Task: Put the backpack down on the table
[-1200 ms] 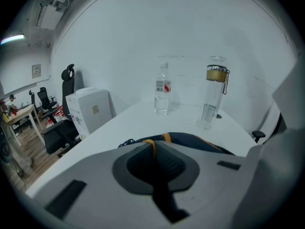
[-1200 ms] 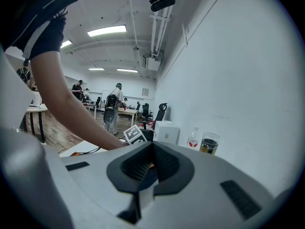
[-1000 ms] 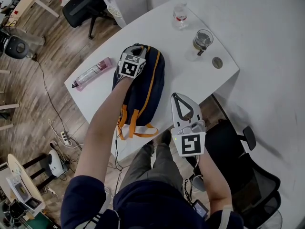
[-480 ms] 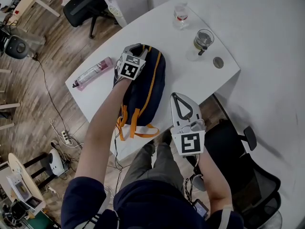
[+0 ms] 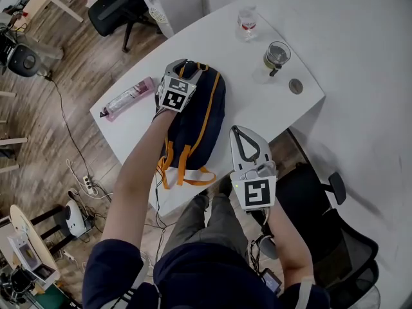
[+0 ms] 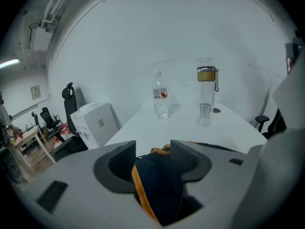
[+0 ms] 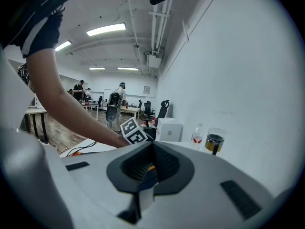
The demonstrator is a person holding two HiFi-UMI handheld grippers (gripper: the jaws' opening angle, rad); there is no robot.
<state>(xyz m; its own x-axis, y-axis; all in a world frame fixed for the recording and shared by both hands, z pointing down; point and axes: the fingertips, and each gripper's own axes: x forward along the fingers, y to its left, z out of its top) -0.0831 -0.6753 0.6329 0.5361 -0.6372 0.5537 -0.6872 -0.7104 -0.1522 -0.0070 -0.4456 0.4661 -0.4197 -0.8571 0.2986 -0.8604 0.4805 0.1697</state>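
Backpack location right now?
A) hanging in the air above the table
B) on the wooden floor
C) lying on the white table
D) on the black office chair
C: the head view shows the backpack lying flat on the white table, fully supported by the tabletop.

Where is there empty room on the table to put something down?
The biggest bare patch lies between the backpack and the tumbler and small round disc. A thin strip lies between the backpack and the pink bottle. The water bottle and tumbler crowd the far end.
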